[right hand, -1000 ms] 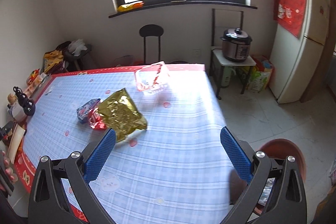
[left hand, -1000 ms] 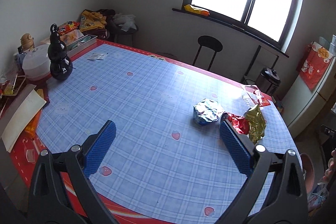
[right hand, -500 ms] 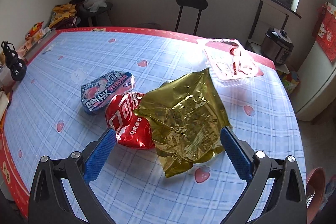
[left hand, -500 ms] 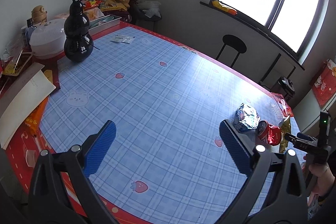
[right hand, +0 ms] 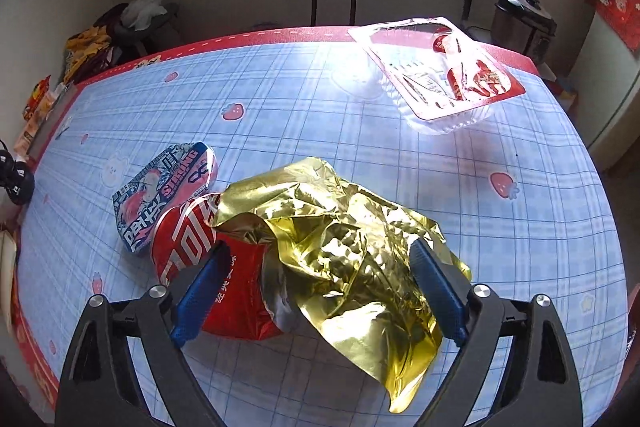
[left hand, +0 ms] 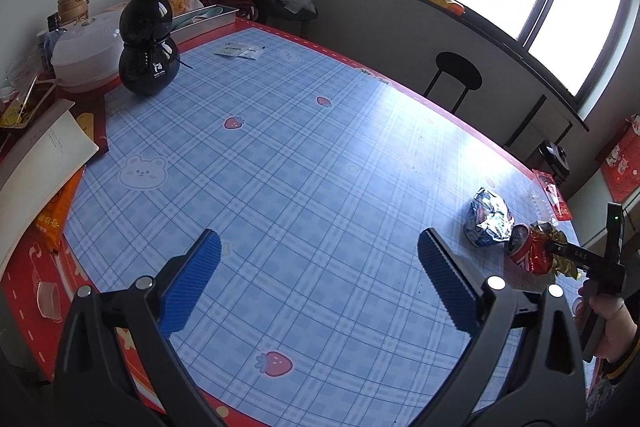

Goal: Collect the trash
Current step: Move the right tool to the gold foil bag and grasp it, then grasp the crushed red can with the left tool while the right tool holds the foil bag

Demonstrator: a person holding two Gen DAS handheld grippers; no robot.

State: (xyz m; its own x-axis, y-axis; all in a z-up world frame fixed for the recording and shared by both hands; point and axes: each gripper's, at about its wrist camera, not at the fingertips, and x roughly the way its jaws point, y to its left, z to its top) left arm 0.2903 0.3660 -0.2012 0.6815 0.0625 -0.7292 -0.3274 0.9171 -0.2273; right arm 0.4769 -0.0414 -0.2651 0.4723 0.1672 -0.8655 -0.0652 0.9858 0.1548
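Trash is lying bunched near the table's (left hand: 280, 155) right edge in the left wrist view: a crushed blue-and-silver can (left hand: 489, 218) touching a red can (left hand: 528, 251), gold foil (left hand: 560, 247) just beyond them. The left gripper (left hand: 318, 277) is hovering with jaws wide apart over bare checked cloth, well apart from that trash. A black gourd bottle (left hand: 147, 39) is standing near the far left edge.

In the right wrist view, the right gripper (right hand: 320, 289) is straddling the gold foil (right hand: 340, 251) and red can (right hand: 200, 247), jaws apart. A clear plastic tray (right hand: 436, 75) is sitting beyond the foil, near the far edge.
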